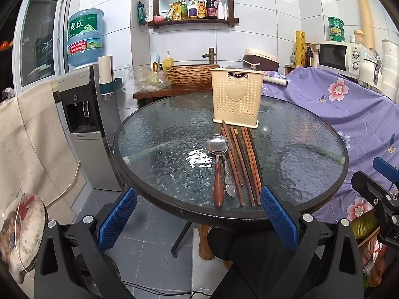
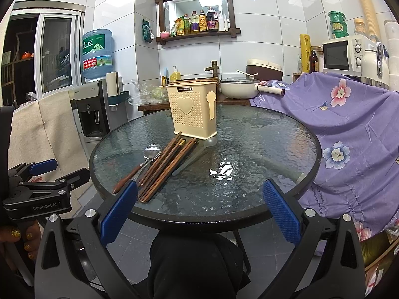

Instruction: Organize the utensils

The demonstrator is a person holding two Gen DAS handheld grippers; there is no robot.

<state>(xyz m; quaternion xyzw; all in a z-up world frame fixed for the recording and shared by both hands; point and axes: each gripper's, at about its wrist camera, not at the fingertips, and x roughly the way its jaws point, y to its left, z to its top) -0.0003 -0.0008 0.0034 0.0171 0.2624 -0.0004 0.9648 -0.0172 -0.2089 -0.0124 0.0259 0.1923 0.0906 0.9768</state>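
A round glass table (image 1: 154,134) with a dark rim is carrying a cream holder (image 1: 237,97) at twelve o'clock. Wooden chopsticks (image 1: 243,164) are lying toward six o'clock, steel spoons (image 1: 217,147) touching at nine, a translucent spoon (image 1: 263,144) at three.

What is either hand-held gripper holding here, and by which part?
Nothing. The left hand-held gripper and right hand-held gripper are both open and empty; spoons and chopsticks lie on the glass table.

The desk (image 1: 154,134) is rippled, glossy glass with a dark matt rim. The holder (image 1: 237,97) is perforated cream plastic. Chopsticks (image 1: 245,164) are brown wood; one spoon (image 1: 217,144) is shiny metal with a polished wooden handle.
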